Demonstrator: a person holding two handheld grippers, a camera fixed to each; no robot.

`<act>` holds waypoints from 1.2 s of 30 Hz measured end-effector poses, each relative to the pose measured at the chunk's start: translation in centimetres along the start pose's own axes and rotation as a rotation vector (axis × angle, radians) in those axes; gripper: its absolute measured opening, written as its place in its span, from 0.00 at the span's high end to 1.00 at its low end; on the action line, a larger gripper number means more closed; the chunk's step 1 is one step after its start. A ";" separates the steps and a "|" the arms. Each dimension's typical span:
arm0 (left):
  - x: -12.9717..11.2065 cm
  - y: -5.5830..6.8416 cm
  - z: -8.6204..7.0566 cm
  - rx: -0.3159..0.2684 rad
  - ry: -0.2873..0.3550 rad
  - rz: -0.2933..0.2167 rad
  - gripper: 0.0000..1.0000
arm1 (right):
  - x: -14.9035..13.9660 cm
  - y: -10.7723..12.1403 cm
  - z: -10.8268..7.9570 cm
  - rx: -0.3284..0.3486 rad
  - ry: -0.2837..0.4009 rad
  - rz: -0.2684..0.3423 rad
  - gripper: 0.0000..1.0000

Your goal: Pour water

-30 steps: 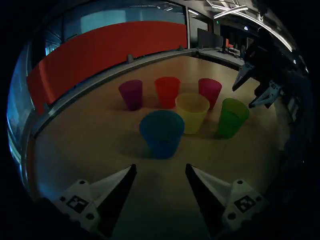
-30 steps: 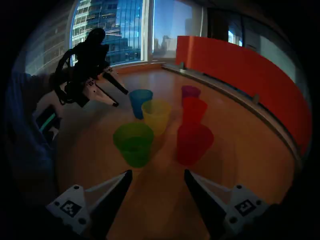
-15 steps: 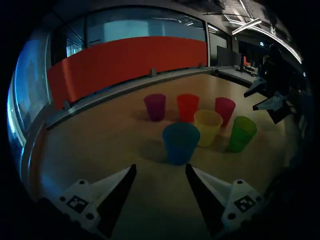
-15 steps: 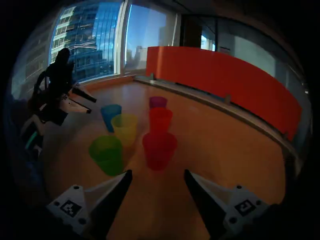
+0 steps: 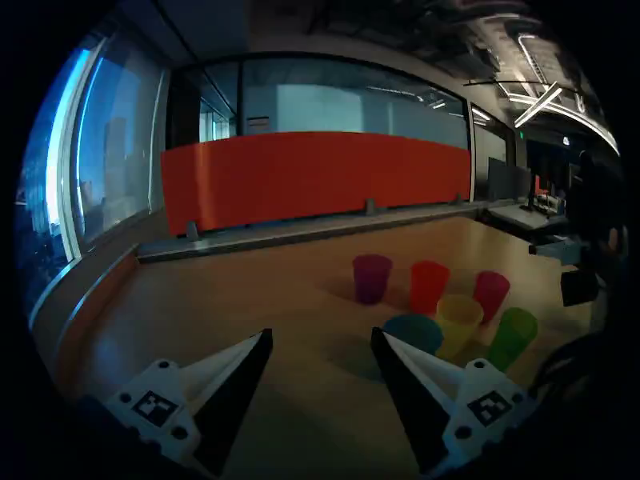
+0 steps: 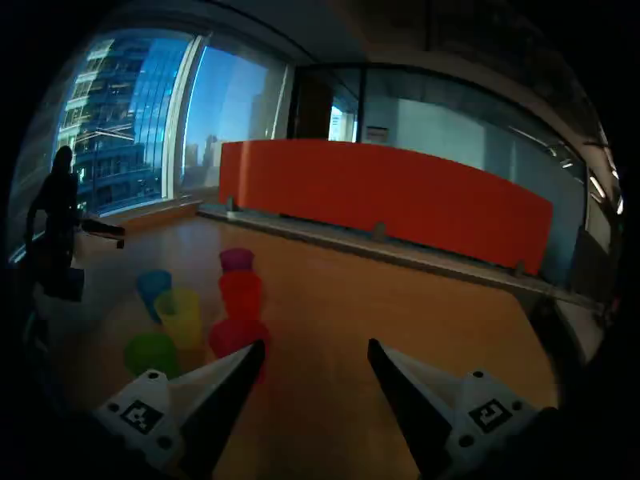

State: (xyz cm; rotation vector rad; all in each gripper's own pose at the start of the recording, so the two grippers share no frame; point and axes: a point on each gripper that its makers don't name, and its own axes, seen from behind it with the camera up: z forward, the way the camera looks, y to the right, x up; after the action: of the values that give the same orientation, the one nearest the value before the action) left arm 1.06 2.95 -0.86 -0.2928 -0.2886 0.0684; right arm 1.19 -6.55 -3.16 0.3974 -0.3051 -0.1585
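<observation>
Several coloured plastic cups stand in a cluster on the wooden table (image 5: 240,304). The left gripper view has them low and to the right: purple (image 5: 372,278), orange-red (image 5: 428,286), pink (image 5: 490,294), yellow (image 5: 458,322), blue (image 5: 410,330), green (image 5: 514,336). My left gripper (image 5: 320,342) is open and holds nothing, well back from the cups, its right finger overlapping the blue cup. The right gripper view puts the cluster low on the left, with the pink cup (image 6: 232,338) nearest. My right gripper (image 6: 314,348) is open and holds nothing. Whether any cup holds water I cannot tell.
An orange partition (image 5: 320,176) runs along the table's far edge behind a grey rail. Large windows (image 6: 144,144) stand to one side. The other gripper appears dark at the far right (image 5: 564,260) of the left view and the far left (image 6: 68,232) of the right view.
Both grippers have drawn back from the cups and tipped upward. The cups now look smaller and lower in each view, with more of the room above them.
</observation>
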 end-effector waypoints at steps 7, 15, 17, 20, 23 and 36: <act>4.0 -0.4 -0.9 0.058 0.137 -0.044 0.09 | 3.3 2.2 0.1 -0.105 0.123 0.066 0.00; 7.8 -0.4 -1.8 0.102 0.257 -0.074 0.09 | 6.6 5.0 -0.6 -0.230 0.262 0.125 0.00; 8.4 -0.4 -2.0 0.113 0.278 -0.082 0.09 | 7.1 5.5 -0.8 -0.256 0.286 0.135 0.00; 9.2 -0.7 -2.3 0.134 0.301 -0.088 0.09 | 7.8 6.4 -1.2 -0.296 0.319 0.162 0.00; 9.8 -0.9 -2.5 0.149 0.316 -0.086 0.09 | 8.4 7.2 -1.7 -0.335 0.348 0.183 0.00; 9.6 -1.8 -2.7 0.209 0.328 -0.065 0.09 | 8.8 7.8 -2.2 -0.412 0.382 0.163 0.01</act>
State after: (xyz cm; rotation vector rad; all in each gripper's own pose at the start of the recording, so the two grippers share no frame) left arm 11.08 1.50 -0.21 -0.0838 0.0354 -0.0139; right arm 10.91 -0.54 0.35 -0.0111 0.0749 0.0179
